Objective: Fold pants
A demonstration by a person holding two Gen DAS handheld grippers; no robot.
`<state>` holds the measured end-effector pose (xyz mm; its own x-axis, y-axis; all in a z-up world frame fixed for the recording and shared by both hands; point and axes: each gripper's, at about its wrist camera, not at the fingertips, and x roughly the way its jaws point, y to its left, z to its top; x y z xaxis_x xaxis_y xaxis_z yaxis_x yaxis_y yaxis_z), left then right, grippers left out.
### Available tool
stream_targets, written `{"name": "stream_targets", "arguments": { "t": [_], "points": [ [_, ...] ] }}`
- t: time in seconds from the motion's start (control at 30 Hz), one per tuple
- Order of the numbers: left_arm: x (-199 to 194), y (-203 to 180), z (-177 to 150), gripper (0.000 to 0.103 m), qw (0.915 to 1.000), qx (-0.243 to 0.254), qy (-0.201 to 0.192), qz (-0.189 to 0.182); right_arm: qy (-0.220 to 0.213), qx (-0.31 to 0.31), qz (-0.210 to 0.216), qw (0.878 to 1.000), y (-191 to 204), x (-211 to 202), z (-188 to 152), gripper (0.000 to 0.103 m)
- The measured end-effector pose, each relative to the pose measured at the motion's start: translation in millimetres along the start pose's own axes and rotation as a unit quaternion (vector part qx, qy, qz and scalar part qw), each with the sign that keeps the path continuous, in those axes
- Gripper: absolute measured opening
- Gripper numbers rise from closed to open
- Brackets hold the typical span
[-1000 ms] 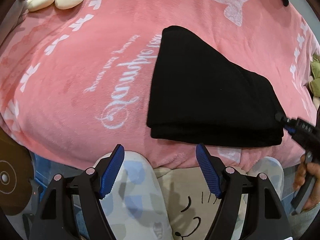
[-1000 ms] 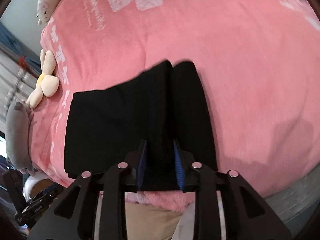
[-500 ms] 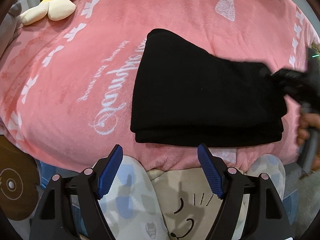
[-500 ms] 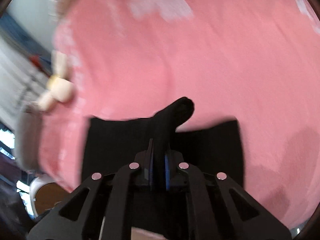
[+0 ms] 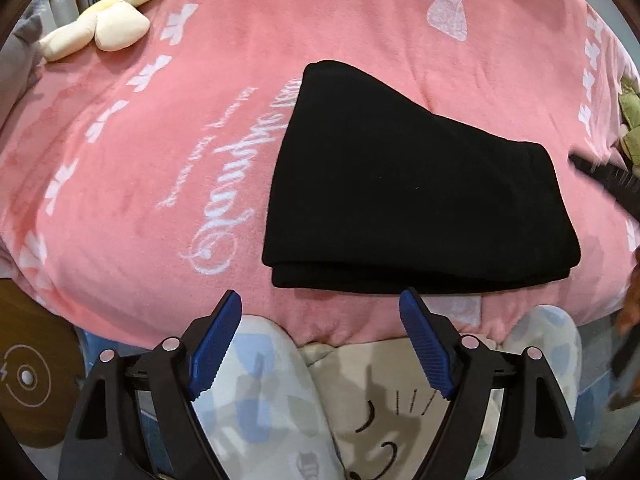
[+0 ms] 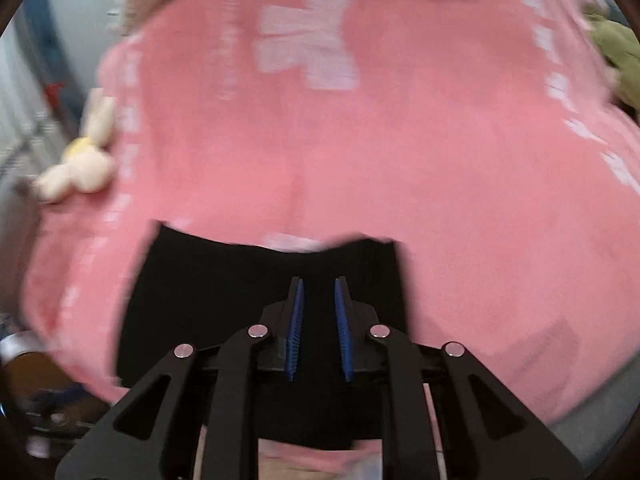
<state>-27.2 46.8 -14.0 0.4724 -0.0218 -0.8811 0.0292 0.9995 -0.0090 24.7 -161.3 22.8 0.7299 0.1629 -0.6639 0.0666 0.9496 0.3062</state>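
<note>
Item: pants [image 5: 416, 196], black, one pair. We find them folded into a compact stack of several layers on the pink blanket [image 5: 160, 152], layered edges facing us. They lie just ahead of the left gripper [image 5: 320, 344] and a little toward its right finger, apart from both blue pads [image 5: 216, 344].

Left gripper: jaws wide and opening further, nothing between them. It hangs over the near blanket edge, above the person's patterned pajama legs [image 5: 264, 400].

Right gripper [image 6: 320, 328]: seen in the left wrist view only as a blurred dark tip at the right rim, off the stack's right end. In its own view the jaws stand narrowly apart and are opening; the black cloth lies beneath and ahead of them, but the pads do not appear to press on it. We read it as released.

Surroundings: a cream flower plush [image 5: 104, 24] far ahead and left of the left gripper; a green plush [image 6: 616, 52] far ahead and right of the right gripper.

Progress: we judge the folding essentially done, both claws empty. Remaining, at most, is squaring the uneven far edge, which slopes rather than sits straight.
</note>
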Motion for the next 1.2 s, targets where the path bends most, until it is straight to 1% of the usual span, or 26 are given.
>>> {"name": "stream_targets", "arguments": {
  "t": [0.07, 0.1, 0.17, 0.2, 0.23, 0.27, 0.3, 0.33, 0.37, 0.4, 0.43, 0.5, 0.53, 0.57, 0.6, 0.63, 0.67, 0.7, 0.77, 0.8, 0.9, 1.0, 1.07, 1.1, 1.17, 1.2],
  "points": [
    [4, -2, 1, 0.078, 0.9999, 0.001, 0.008, -0.009, 0.006, -0.032, 0.027, 0.999, 22, 3, 7, 0.017],
    [4, -3, 1, 0.078, 0.9999, 0.002, 0.011, -0.013, 0.024, -0.055, 0.050, 0.997, 36, 12, 8, 0.016],
    [2, -4, 2, 0.078, 0.9998, 0.005, 0.008, -0.017, 0.079, -0.073, 0.072, 0.992, 47, 44, 6, 0.014],
    [1, -5, 2, 0.078, 0.9998, 0.007, 0.006, -0.017, 0.106, -0.076, 0.057, 0.990, 40, 68, 3, 0.014],
    [-1, -4, 2, 0.078, 0.9998, 0.008, 0.004, -0.015, 0.122, -0.072, 0.022, 0.990, 27, 90, 2, 0.010],
    [-1, -3, 2, 0.078, 0.9998, 0.008, 0.005, -0.015, 0.128, -0.064, -0.009, 0.990, 14, 104, 4, 0.000],
    [-2, -3, 2, 0.078, 0.9998, 0.007, 0.005, -0.016, 0.134, -0.029, -0.009, 0.991, -9, 116, 6, 0.000],
    [-2, 0, 2, 0.078, 0.9999, 0.006, 0.005, -0.015, 0.129, 0.018, 0.019, 0.991, -25, 115, 11, 0.000],
    [-2, 2, 2, 0.078, 0.9999, 0.006, 0.004, -0.014, 0.126, 0.034, 0.021, 0.991, -28, 111, 15, 0.000],
    [-2, 4, 2, 0.078, 0.9999, 0.005, 0.003, -0.013, 0.110, 0.030, 0.000, 0.994, -21, 98, 20, 0.004],
    [-1, 6, 2, 0.078, 0.9999, 0.003, 0.002, -0.013, 0.096, 0.014, -0.005, 0.995, -11, 87, 21, 0.007],
    [4, 6, 2, 0.078, 0.9999, 0.000, 0.006, -0.014, 0.083, -0.031, 0.004, 0.996, 10, 73, 15, 0.006],
    [8, 6, 3, 0.078, 0.9997, -0.001, 0.013, -0.019, 0.082, -0.047, -0.010, 0.995, 13, 72, 11, 0.007],
    [10, 5, 4, 0.078, 0.9996, -0.003, 0.018, -0.023, 0.095, -0.072, -0.055, 0.991, 10, 84, 4, 0.004],
    [12, 5, 5, 0.078, 0.9994, -0.004, 0.022, -0.025, 0.110, -0.077, -0.083, 0.987, 3, 96, 0, 0.003],
    [12, 4, 5, 0.078, 0.9993, -0.004, 0.024, -0.028, 0.112, -0.060, -0.080, 0.989, -7, 100, -2, 0.003],
    [12, 3, 5, 0.078, 0.9993, -0.002, 0.024, -0.028, 0.107, -0.034, -0.072, 0.991, -10, 94, 1, 0.007],
    [12, 3, 4, 0.078, 0.9994, 0.000, 0.023, -0.028, 0.104, -0.016, -0.069, 0.992, -2, 84, 6, 0.010],
    [10, 2, 3, 0.078, 0.9996, 0.002, 0.017, -0.023, 0.080, -0.033, -0.024, 0.996, 28, 70, 14, 0.010],
    [11, 2, 2, 0.078, 0.9996, 0.001, 0.017, -0.023, 0.084, -0.060, 0.005, 0.995, 53, 70, 16, 0.010],
    [13, 0, 0, 0.078, 0.9993, 0.000, 0.026, -0.028, 0.126, -0.118, 0.057, 0.983, 110, 97, 9, 0.010],
    [10, -1, -3, 0.078, 0.9994, 0.007, 0.024, -0.024, 0.185, -0.152, 0.050, 0.970, 143, 151, -8, 0.010],
    [8, 0, -4, 0.078, 0.9995, 0.008, 0.024, -0.020, 0.179, -0.189, 0.032, 0.965, 164, 162, -10, 0.010],
    [8, 0, -5, 0.078, 0.9995, 0.007, 0.025, -0.018, 0.168, -0.206, 0.024, 0.964, 174, 152, -7, 0.010],
    [7, 2, -7, 0.078, 0.9996, 0.006, 0.025, -0.016, 0.146, -0.185, 0.067, 0.970, 171, 126, -1, 0.009],
    [7, 3, -8, 0.078, 0.9995, 0.006, 0.026, -0.015, 0.133, -0.172, 0.069, 0.974, 165, 114, 3, 0.009]
  ]
}}
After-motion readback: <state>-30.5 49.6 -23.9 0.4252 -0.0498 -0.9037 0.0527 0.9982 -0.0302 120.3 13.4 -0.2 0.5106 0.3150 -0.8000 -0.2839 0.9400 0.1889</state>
